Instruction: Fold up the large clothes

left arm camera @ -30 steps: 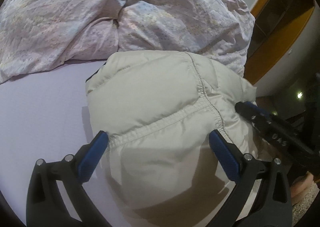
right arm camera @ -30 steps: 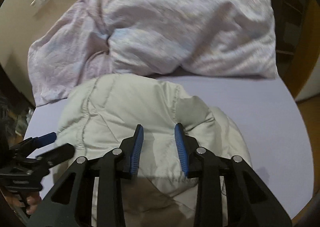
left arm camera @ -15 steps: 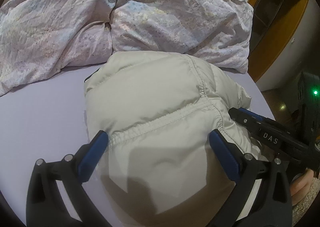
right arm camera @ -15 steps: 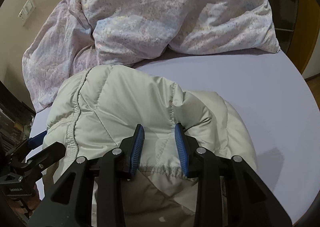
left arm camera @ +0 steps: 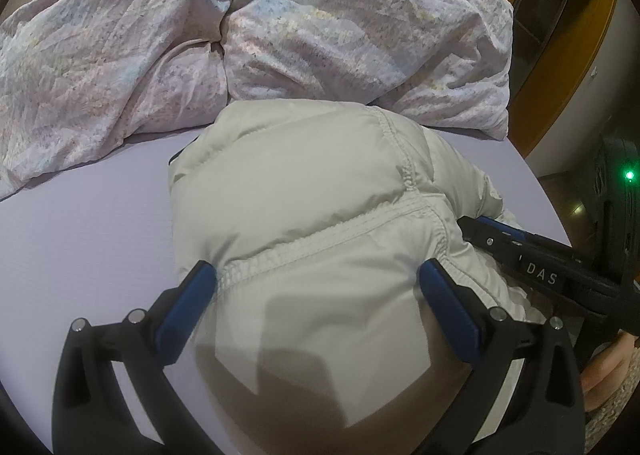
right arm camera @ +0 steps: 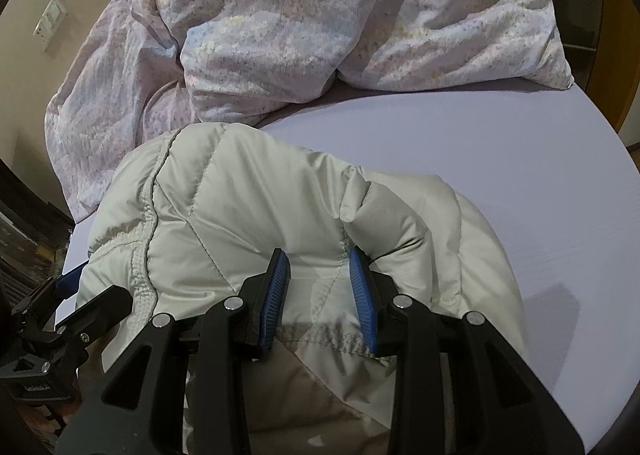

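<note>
Where seams pucker, puffy quilted jacket (left arm camera: 312, 191)

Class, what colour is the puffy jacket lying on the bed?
Pale beige, almost cream; the puffy jacket shows best in the left wrist view.

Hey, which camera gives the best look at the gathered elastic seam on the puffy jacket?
The left wrist view. The gathered seam crosses the frame unobstructed, running between the left gripper fingers over the jacket. The right wrist view shows only a short stretch of it at the jacket's left edge.
</note>
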A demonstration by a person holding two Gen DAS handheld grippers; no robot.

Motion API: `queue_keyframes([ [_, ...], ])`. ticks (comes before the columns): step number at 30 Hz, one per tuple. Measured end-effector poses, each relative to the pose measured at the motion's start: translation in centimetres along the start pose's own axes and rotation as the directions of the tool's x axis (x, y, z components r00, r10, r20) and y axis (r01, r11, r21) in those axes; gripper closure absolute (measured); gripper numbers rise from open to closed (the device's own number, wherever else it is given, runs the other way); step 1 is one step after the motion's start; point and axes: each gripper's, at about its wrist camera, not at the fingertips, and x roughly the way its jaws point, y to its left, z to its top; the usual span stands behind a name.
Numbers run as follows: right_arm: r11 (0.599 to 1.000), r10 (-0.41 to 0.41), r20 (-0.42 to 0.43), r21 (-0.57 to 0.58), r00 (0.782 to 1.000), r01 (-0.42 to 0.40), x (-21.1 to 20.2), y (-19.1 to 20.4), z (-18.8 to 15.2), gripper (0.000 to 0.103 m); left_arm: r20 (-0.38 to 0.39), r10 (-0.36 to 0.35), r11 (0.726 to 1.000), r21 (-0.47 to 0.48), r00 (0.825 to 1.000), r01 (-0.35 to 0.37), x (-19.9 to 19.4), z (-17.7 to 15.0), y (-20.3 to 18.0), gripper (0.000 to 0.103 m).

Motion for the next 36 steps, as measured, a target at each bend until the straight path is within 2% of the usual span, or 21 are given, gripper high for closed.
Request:
queue_keyframes([
  [21,1.000,0.010,0.021,-0.011,1.000,-0.010,1.0,-0.3,-0.4,0.069,0.027,0.028,1.000,-0.001,0.999,-0.028,2.0,-0.9,0.1,0.002],
  [27,0.998,-0.025,-0.005,-0.058,1.000,0.024,1.0,0.4,0.1,0.069,0.028,0.063,0.998,0.012,0.998,-0.063,1.7,-1.0,-0.2,0.002],
  [29,0.997,-0.038,-0.015,-0.071,0.999,0.037,0.3,0.8,0.4,0.069,0.021,0.056,0.998,-0.004,0.998,-0.055,0.8,-0.7,0.0,0.002],
  [31,0.997,-0.032,-0.001,-0.070,0.999,0.031,-0.8,0.9,0.7,0.069,0.040,0.030,0.999,-0.034,0.999,-0.029,-0.4,-0.4,0.5,0.002],
  [34,0.999,-0.008,0.066,-0.045,0.998,0.011,-2.5,0.6,1.3,0.069,0.100,0.031,0.998,-0.063,0.994,-0.024,-2.0,0.6,1.3,0.002],
  [36,1.000,-0.007,0.086,-0.017,0.996,0.009,-2.6,0.3,1.8,0.069,0.106,0.037,0.997,-0.078,0.994,-0.029,-2.0,1.7,1.7,0.002],
])
